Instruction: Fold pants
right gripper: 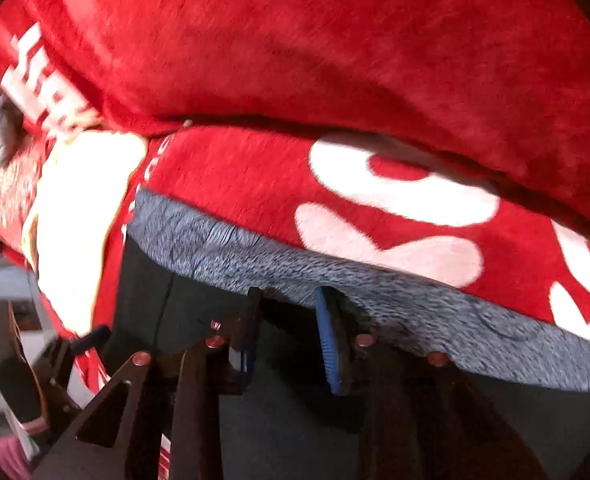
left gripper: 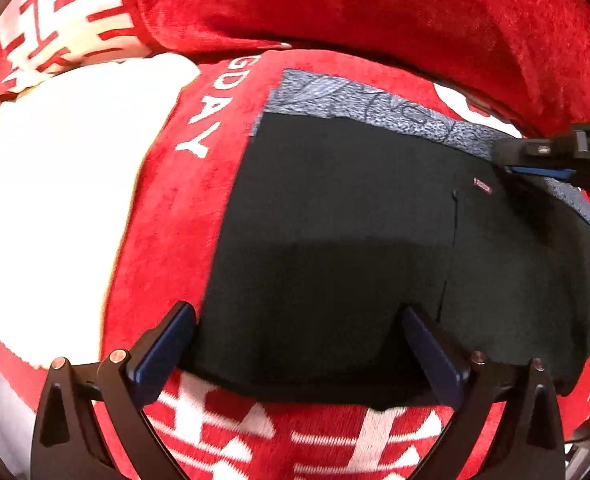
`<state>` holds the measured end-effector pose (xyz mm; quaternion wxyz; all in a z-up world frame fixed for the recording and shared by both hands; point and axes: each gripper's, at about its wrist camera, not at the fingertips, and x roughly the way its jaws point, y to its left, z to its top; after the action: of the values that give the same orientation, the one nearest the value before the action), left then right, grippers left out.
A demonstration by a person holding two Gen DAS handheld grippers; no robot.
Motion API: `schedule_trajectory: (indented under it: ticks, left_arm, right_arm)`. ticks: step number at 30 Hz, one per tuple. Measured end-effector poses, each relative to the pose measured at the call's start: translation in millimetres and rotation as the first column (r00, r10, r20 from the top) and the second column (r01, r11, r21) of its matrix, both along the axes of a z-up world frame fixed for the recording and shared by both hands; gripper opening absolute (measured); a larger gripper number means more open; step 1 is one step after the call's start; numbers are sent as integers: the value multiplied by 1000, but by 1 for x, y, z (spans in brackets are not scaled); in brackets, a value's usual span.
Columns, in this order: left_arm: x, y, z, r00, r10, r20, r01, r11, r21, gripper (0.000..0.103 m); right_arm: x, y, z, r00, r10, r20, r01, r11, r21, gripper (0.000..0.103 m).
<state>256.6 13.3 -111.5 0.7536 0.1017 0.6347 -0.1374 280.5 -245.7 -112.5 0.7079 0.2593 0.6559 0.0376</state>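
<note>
I see smooth black pants (left gripper: 335, 240), heathered grey waistband (left gripper: 355, 108), on plush red blanket (left gripper: 183, 208); left gripper (left gripper: 295, 344) spread wide at hem; right gripper (right gripper: 287, 332) parted at waistband.

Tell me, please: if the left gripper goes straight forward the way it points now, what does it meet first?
The left gripper stands open over the near edge of the black pants. Straight on it would likely slide along that black cloth first, then reach the grey waistband. Its height above the cloth is unclear.
</note>
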Motion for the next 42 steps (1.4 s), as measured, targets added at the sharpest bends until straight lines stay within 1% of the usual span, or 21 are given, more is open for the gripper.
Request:
schedule_trajectory:
  ticks: [1, 2, 4, 6, 7, 8, 11, 14, 16, 19, 22, 26, 33, 37, 42]
  left_arm:
    - [-4, 0, 5, 1000, 4, 2, -4, 1000, 5, 103]
    - [-7, 1, 9, 1000, 6, 3, -6, 1000, 8, 103]
    - [-12, 0, 16, 1000, 1, -8, -1, 1000, 8, 103]
    - [-22, -3, 21, 1000, -10, -26, 10, 1000, 2, 103]
    - [-26, -6, 22, 999, -21, -33, 21, 1000, 5, 103]
    - [-31, -9, 24, 999, -36, -35, 37, 999, 12, 103]
    - [-45, -26, 32, 996, -84, -24, 85, 996, 31, 103]
    - [-56, -45, 36, 994, -102, -47, 104, 994, 25, 103]
    - [-71, -64, 42, 991, -118, -68, 120, 993, 20, 103]
    - [-88, -91, 46, 983, -168, -79, 171, 985, 29, 103]
    - [-105, -122, 51, 971, -219, -91, 223, 974, 31, 103]
    - [-130, -161, 60, 956, -278, -94, 282, 959, 31, 103]
    - [-165, -237, 58, 923, -366, -114, 373, 927, 41, 103]
    - [-185, -283, 54, 906, -403, -130, 411, 910, 44, 103]
    - [-208, -346, 46, 885, -441, -153, 450, 893, 30, 103]
  right_arm:
    - [-8, -4, 2, 1000, -24, -5, 25, 999, 38, 39]
    - [-15, -5, 4, 999, -38, -14, 39, 997, 63, 49]
    - [-36, -11, 10, 998, -42, -37, 45, 996, 74, 61]
    - [-61, -17, 18, 997, -58, -55, 63, 995, 79, 62]
    - [-74, -22, 22, 995, -74, -66, 80, 993, 84, 64]
    - [-87, -26, 25, 992, -96, -79, 103, 990, 91, 67]
    - [-124, -38, 30, 980, -163, -115, 177, 977, 121, 68]
    - [-162, -54, 34, 964, -221, -149, 240, 963, 123, 69]
    - [-184, -63, 34, 952, -252, -175, 275, 954, 122, 70]
    - [-219, -78, 37, 930, -306, -202, 334, 935, 121, 71]
    - [-250, -95, 40, 910, -352, -219, 384, 915, 121, 73]
    - [-284, -120, 39, 880, -405, -249, 445, 886, 130, 73]
    - [-339, -172, 40, 831, -493, -258, 536, 833, 133, 73]
    - [-373, -210, 42, 794, -555, -249, 594, 795, 123, 73]
    - [-417, -265, 43, 725, -650, -228, 681, 725, 99, 73]
